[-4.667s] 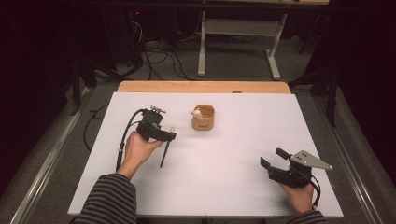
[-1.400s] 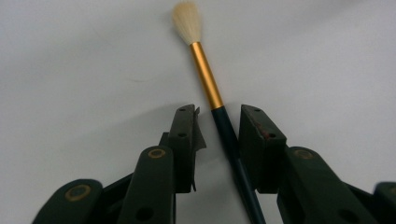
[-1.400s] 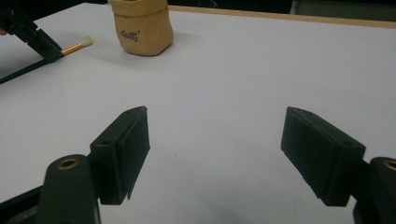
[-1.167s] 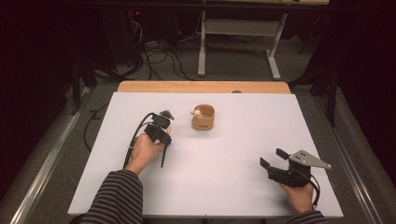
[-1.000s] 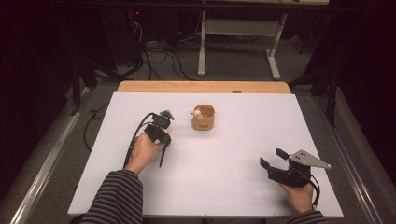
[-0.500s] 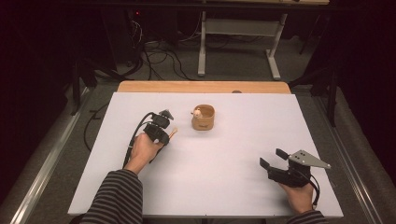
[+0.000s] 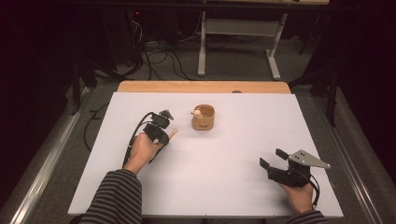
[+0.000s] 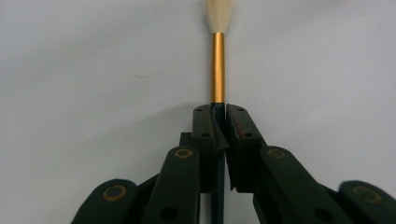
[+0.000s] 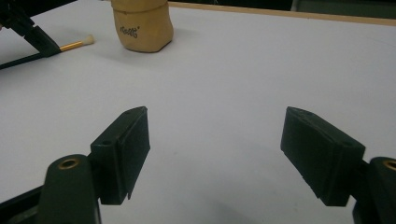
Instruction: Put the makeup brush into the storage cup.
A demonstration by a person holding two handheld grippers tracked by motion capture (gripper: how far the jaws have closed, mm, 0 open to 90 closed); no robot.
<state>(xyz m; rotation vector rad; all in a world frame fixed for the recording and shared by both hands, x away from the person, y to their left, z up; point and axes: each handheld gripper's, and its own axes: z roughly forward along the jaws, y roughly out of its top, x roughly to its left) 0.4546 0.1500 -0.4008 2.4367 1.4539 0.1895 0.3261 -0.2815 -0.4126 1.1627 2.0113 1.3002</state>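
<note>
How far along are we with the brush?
Done: the left tool has closed on the brush, which lies low over the white table. Left, likely: carry it to the wooden cup, still apart. The right tool rests open.

The brush [image 8: 217, 56] loses the top of its pale tuft past the upper edge of the left gripper view, and its dark handle slips out of sight between the clamped jaws. From the right gripper view, the tan pot [image 9: 141, 22] is cut at the top, rim gone, and its small dark marking is too blurred to read. Up high, whatever sits inside the pot [image 7: 203, 116] is too small to identify.
</note>
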